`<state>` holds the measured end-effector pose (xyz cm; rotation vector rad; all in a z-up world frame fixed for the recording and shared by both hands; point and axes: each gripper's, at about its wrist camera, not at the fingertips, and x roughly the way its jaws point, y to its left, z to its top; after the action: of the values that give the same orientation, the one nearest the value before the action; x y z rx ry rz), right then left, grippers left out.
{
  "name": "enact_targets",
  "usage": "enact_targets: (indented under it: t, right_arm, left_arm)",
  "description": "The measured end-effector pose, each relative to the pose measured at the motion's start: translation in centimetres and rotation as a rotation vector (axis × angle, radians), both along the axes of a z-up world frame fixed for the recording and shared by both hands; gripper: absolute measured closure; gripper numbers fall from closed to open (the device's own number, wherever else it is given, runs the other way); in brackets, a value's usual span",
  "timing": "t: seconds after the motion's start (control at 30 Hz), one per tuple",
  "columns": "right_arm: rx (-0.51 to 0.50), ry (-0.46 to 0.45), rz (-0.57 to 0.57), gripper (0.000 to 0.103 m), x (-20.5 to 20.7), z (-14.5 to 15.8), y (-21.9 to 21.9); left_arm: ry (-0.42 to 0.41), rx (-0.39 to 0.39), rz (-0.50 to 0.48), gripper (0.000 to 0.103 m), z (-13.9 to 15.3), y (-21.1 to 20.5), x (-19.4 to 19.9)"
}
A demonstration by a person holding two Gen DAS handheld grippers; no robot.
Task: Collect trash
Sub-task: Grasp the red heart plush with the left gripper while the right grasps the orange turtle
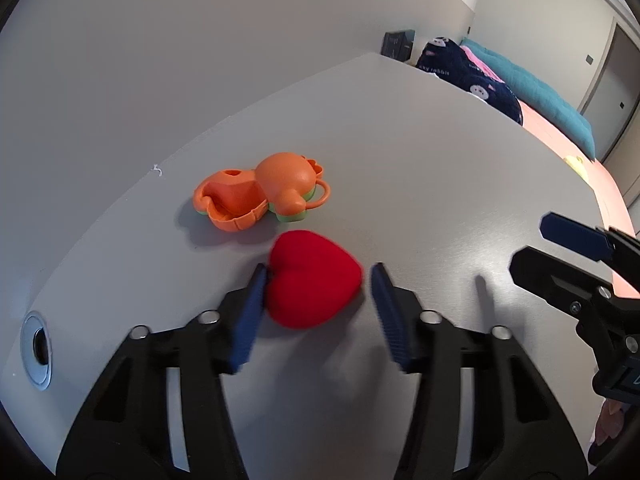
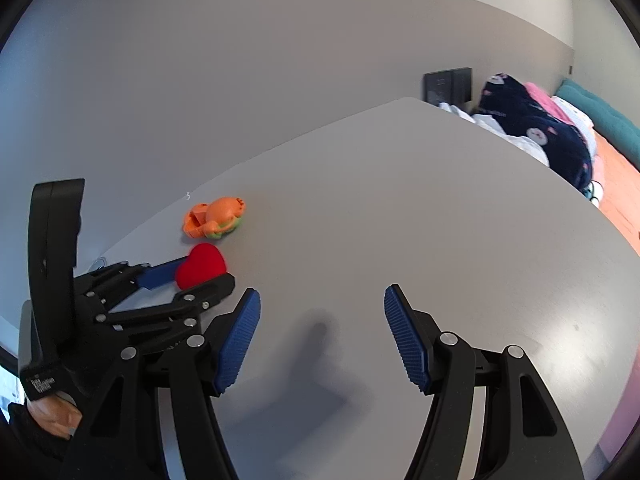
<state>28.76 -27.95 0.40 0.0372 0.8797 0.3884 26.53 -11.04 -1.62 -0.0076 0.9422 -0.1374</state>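
Note:
A red plush heart [image 1: 312, 276] lies on the grey table [image 1: 420, 160], between the blue pads of my left gripper [image 1: 319, 272]. The left pad touches the heart's side; the right pad stands a sliver away from it. From the right wrist view the heart [image 2: 202, 264] sits between the left gripper's [image 2: 204, 274] fingers. Just behind it is an orange plastic toy [image 1: 260, 196] with a green underside, lying open; it also shows in the right wrist view [image 2: 214, 218]. My right gripper [image 2: 323, 292] hovers open over bare table, empty, and shows at the edge of the left wrist view [image 1: 528, 244].
A round metal cable hole [image 1: 37, 350] sits in the table's near left corner. Grey wall runs behind the table. Beyond the far edge are a bed with a dark blue blanket [image 1: 468, 72], a teal cushion [image 1: 552, 96] and a black box [image 1: 398, 44]. A hand [image 2: 52, 412] holds the left gripper.

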Motion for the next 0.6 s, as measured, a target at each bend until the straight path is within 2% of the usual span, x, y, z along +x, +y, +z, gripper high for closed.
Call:
enact_targets:
  t: [0.27,0.6]
  right_arm:
    - [0.009,0.020,0.064,0.037,2.4,-0.7,3.7]
    - [0.027,0.047,0.137,0.037,5.4,-2.0,9.2]
  left_arm:
    - [-0.029,0.022,0.024,0.058,0.3,2.4,0.0]
    - [-0.039,0.057,0.104,0.058,1.2,6.3,-0.5]
